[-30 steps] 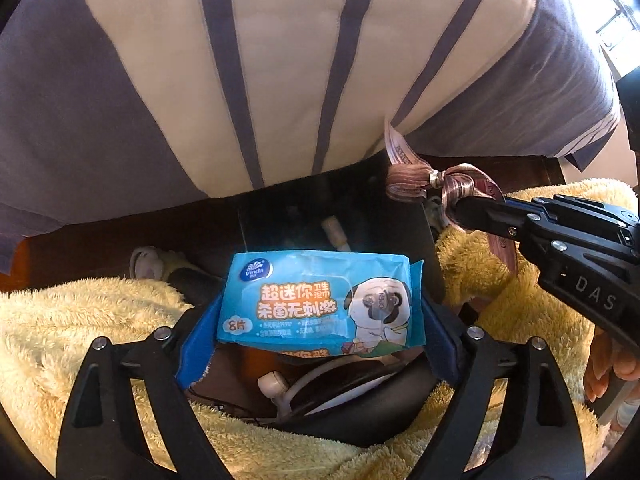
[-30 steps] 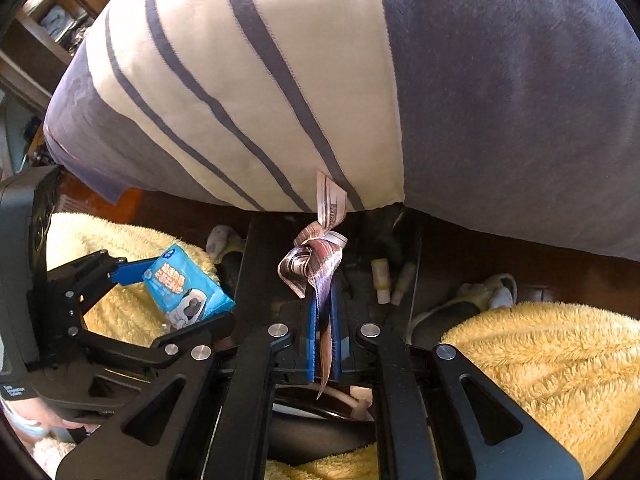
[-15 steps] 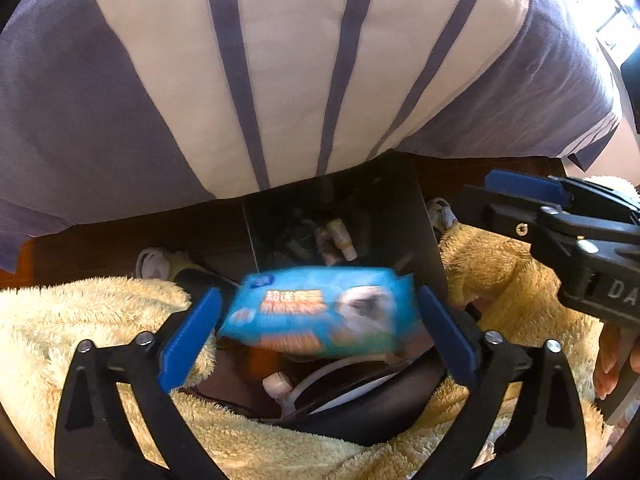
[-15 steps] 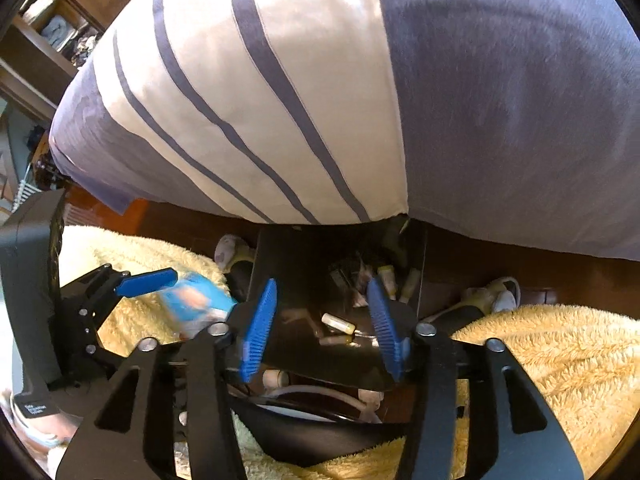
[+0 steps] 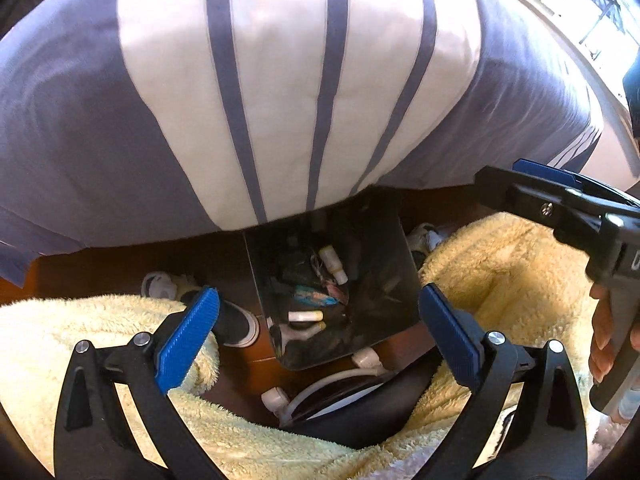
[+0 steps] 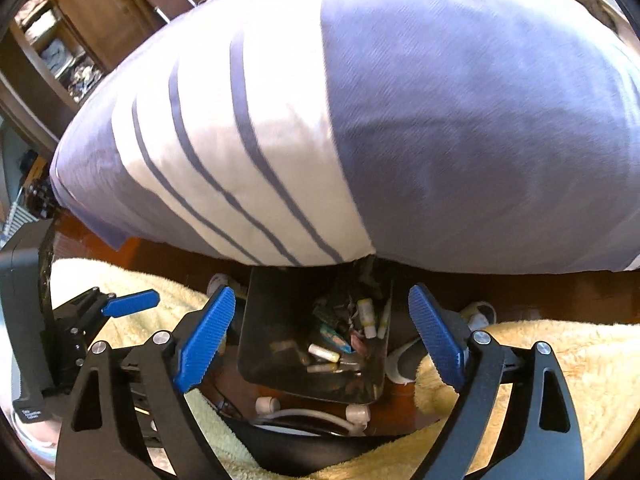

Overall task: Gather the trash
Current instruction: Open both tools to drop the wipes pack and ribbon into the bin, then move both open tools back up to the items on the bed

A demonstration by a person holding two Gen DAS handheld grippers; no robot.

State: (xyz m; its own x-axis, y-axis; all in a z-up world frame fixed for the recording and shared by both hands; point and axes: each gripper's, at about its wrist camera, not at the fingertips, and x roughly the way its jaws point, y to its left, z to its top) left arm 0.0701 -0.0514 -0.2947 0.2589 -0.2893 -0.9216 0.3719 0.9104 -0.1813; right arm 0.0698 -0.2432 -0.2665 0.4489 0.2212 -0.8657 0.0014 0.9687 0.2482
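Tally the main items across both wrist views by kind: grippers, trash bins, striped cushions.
Grippers: 2, the left gripper and the right gripper, both open
Trash bins: 1, the black bin, with litter inside
Striped cushions: 1, the striped cushion
Total: 4

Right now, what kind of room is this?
Probably a bedroom: a striped purple and white duvet overhangs a dark trash bin on the wooden floor, with fluffy yellow blankets beside it.
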